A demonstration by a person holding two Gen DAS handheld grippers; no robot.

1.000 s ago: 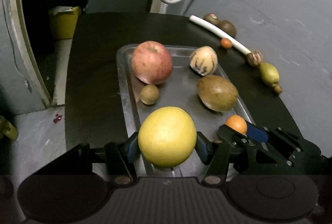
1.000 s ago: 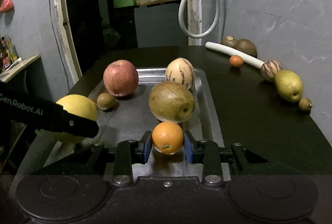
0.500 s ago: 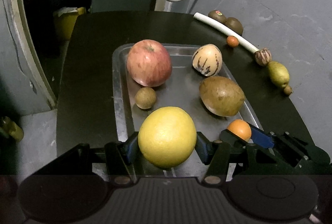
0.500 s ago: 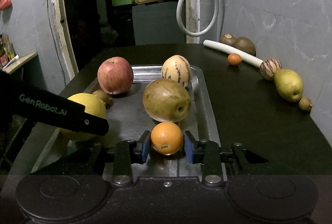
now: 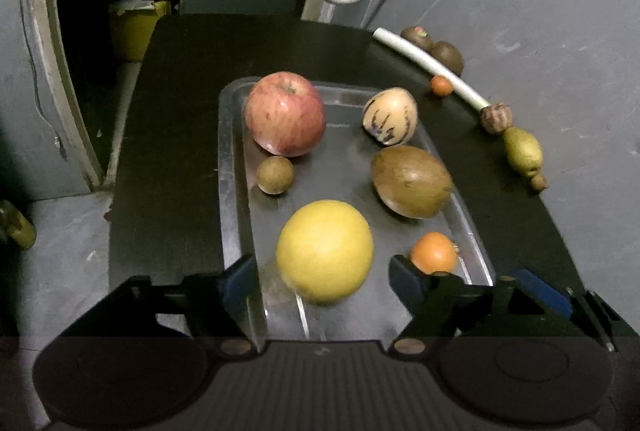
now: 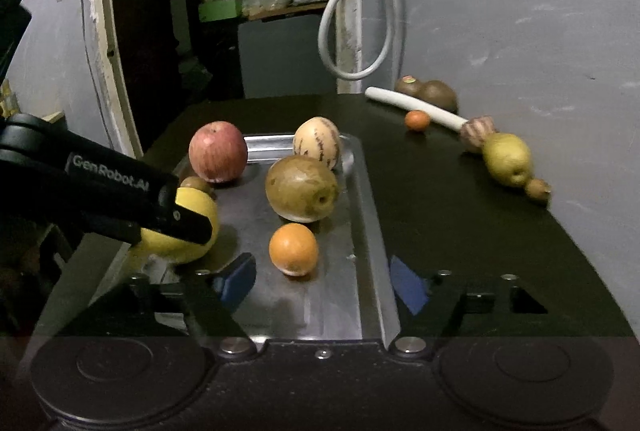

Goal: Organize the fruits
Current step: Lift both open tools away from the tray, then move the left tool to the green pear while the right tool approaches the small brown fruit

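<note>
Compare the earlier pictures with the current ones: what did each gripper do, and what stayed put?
Both let go. The left gripper opened and released the yellow grapefruit; the right gripper opened and released the orange. Both fruits now rest on the metal tray. The apple and the other tray fruits kept their places.
</note>
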